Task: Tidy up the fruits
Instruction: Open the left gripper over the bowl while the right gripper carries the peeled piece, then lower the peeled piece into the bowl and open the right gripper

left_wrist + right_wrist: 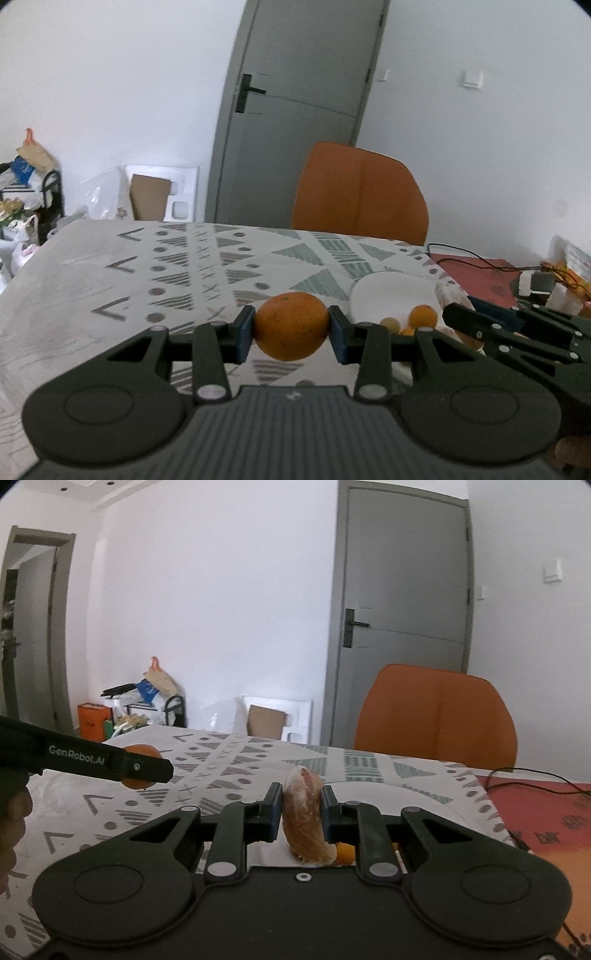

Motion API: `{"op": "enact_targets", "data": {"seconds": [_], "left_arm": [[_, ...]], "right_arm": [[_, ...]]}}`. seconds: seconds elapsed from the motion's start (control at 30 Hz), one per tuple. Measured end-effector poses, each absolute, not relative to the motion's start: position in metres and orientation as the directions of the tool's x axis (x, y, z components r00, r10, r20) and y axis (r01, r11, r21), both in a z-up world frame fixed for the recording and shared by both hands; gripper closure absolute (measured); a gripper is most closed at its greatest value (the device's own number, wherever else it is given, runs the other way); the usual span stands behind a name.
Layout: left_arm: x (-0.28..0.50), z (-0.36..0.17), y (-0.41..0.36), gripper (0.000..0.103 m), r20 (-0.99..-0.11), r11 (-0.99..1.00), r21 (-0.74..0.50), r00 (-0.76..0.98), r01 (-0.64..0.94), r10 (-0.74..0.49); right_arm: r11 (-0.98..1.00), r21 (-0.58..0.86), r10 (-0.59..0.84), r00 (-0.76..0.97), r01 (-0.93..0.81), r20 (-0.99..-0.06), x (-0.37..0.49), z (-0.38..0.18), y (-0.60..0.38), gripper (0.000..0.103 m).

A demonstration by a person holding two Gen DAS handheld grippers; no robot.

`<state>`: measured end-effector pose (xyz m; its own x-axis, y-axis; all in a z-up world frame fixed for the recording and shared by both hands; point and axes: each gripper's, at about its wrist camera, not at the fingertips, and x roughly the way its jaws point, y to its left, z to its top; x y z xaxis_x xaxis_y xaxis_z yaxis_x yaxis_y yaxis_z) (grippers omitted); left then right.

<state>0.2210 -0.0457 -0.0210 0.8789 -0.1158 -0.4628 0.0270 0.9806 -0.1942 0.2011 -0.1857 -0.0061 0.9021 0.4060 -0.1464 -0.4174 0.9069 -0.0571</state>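
My left gripper [291,328] is shut on a whole orange [290,314], held above the patterned tablecloth. Just right of it a white plate [384,291] carries a few small orange fruits [423,315], and my right gripper [458,315] reaches in over the plate's near side. In the right wrist view, my right gripper [301,808] is shut on a peeled, pale orange fruit piece [303,834] that stands upright between the pads, over the white plate [373,794]. At the left of that view are the left gripper [155,770], its orange [142,751] and a hand.
An orange chair [360,192] stands at the table's far edge before a grey door [295,110]. A red mat [546,812] with a black cable lies to the right, with small clutter [539,284] beyond it. Bags and boxes [140,701] sit on the floor at the left wall.
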Motion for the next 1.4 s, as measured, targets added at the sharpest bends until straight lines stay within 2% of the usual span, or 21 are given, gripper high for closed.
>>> {"op": "enact_targets", "data": {"seconds": [0.73,1.03,1.13,1.3,1.4], "left_arm": [[0.298,-0.032,-0.124,0.062,-0.511,0.975,-0.14,0.831,0.174,-0.222],[0.31,-0.038,-0.137,0.062,-0.529,0.97,-0.136,0.813,0.202,-0.244],[0.306,-0.036,-0.134,0.062,-0.514,0.973,-0.128,0.826,0.192,-0.23],[0.298,-0.028,-0.124,0.058,-0.513,0.977,-0.131,0.832,0.169,-0.213],[0.291,-0.025,-0.115,0.057,-0.51,0.98,-0.135,0.838,0.148,-0.197]], "right_arm": [[0.957,0.029,0.289,0.942,-0.288,-0.169,0.255,-0.016,-0.248,0.083],[0.959,0.063,0.285,0.943,-0.278,-0.173,0.258,-0.02,-0.257,0.083],[0.948,0.122,0.31,0.938,-0.293,-0.156,0.255,-0.02,-0.264,0.078],[0.929,0.228,0.331,0.931,-0.293,-0.155,0.252,-0.019,-0.28,0.075],[0.935,0.237,0.305,0.939,-0.264,-0.159,0.247,-0.019,-0.287,0.067]]}}
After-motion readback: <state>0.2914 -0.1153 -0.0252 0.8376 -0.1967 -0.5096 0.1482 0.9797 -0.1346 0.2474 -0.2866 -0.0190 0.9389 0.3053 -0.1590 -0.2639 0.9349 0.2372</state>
